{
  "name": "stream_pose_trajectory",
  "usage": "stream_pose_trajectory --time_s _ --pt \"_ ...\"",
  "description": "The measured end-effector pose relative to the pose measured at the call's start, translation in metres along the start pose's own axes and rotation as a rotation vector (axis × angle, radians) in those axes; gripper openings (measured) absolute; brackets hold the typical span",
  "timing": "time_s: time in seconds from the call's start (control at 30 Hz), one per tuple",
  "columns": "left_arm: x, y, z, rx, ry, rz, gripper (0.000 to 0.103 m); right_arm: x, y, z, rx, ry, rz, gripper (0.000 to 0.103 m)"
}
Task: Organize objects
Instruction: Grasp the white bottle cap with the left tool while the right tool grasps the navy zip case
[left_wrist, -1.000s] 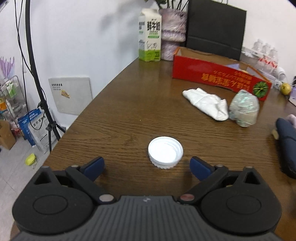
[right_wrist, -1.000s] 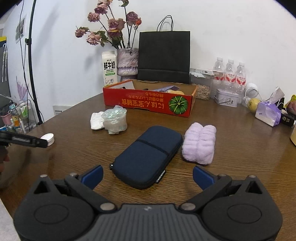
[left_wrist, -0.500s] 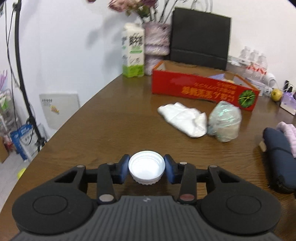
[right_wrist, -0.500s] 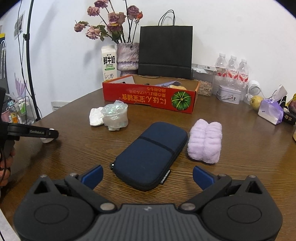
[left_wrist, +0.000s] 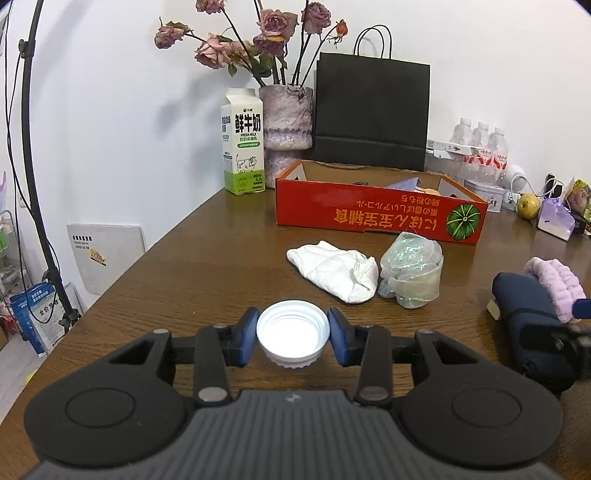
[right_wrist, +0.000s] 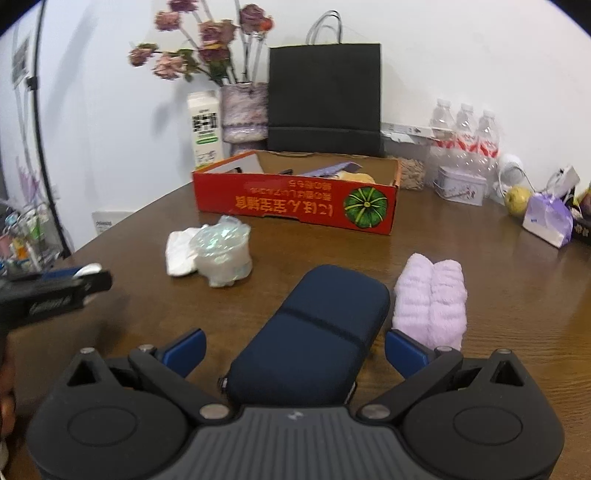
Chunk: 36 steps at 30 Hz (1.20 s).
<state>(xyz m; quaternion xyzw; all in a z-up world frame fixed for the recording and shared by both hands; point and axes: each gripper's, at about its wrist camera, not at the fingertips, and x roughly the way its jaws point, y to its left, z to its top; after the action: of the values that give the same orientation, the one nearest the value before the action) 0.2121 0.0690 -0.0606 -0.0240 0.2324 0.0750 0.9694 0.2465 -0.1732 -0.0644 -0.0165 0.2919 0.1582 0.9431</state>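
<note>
Near the brown wooden tabletop's (left_wrist: 207, 258) left edge, the left gripper (left_wrist: 292, 334) pinches a round white plastic lid (left_wrist: 292, 338) — the right gripper (right_wrist: 295, 350) stands spread wide around a navy zipped case (right_wrist: 314, 332), pads clear.

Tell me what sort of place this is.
Probably a home or small office room, not a lab: a wooden table against a white wall carries a vase of dried roses, a milk carton and a black paper bag.

White cap (left_wrist: 292, 338), open side up, above table.
</note>
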Motion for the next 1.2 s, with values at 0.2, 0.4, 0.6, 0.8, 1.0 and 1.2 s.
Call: stream_pose_trajectory --time_s 0.2,0.4,0.6,0.8,1.0,1.2 --pt "0.000 0.002 0.000 -0.007 0.000 -0.004 0.041 0.031 -0.004 0.011 0.071 0.067 -0.035 0.103" --pt "0.001 0.001 -0.001 -0.010 0.002 -0.009 0.041 0.058 0.001 0.002 0.039 0.099 -0.132 0.103" --pt "0.001 0.002 -0.001 -0.010 0.000 -0.009 0.041 0.059 -0.005 0.002 0.001 0.103 -0.084 0.103" --pt "0.001 0.002 -0.001 -0.010 0.002 -0.010 0.041 0.049 -0.015 0.001 -0.033 0.077 -0.021 0.084" --pt "0.000 0.001 -0.002 -0.011 -0.002 -0.008 0.041 0.036 -0.018 -0.002 -0.033 0.036 -0.021 0.064" --pt "0.000 0.003 -0.001 -0.017 -0.002 -0.007 0.041 0.008 -0.007 -0.007 -0.109 -0.139 -0.044 0.063"
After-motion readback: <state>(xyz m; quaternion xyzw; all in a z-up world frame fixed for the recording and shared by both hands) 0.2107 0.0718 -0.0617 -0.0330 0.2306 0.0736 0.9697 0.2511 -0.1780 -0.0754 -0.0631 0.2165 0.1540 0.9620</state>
